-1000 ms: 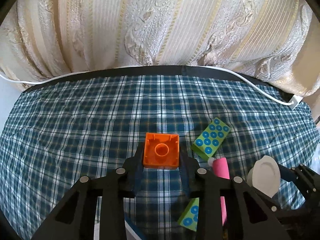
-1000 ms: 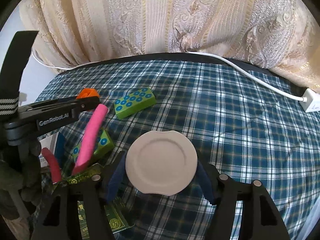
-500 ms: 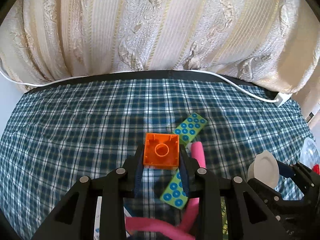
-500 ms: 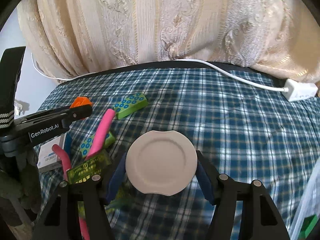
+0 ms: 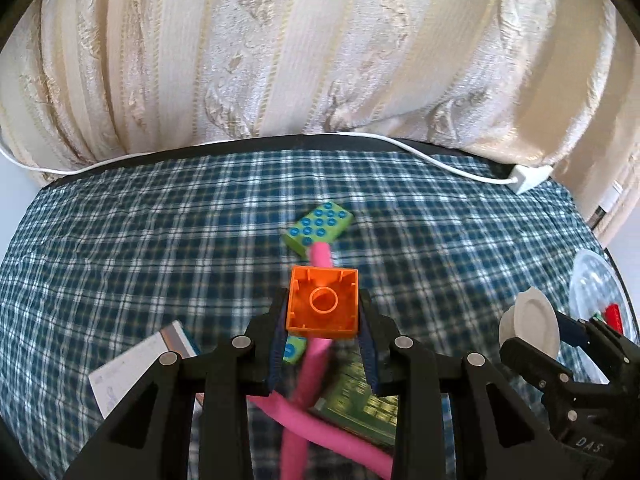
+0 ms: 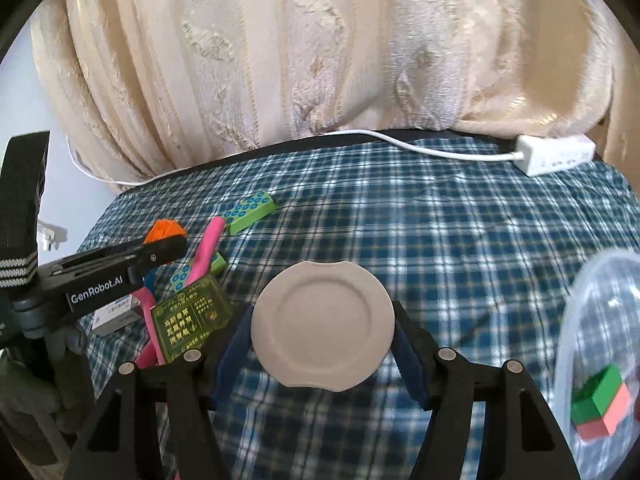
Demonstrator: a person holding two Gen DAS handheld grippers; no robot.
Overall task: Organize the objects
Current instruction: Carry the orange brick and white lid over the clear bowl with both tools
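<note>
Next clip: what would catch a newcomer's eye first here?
An orange brick, hollow side to the camera, sits clamped in the left tongs above the blue plaid cloth. The right tongs grip a small white plate. Pink foam sticks lie beneath.

Soft daylight is glowing through the curtain (image 5: pixel 304 56); fisheye edges are bending, and low foreground is perhaps smearing with motion

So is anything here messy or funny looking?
Yes. The pink foam tubes lie crossed in a heap with the green card and green dotted blocks. The orange brick is held hollow side showing.
</note>
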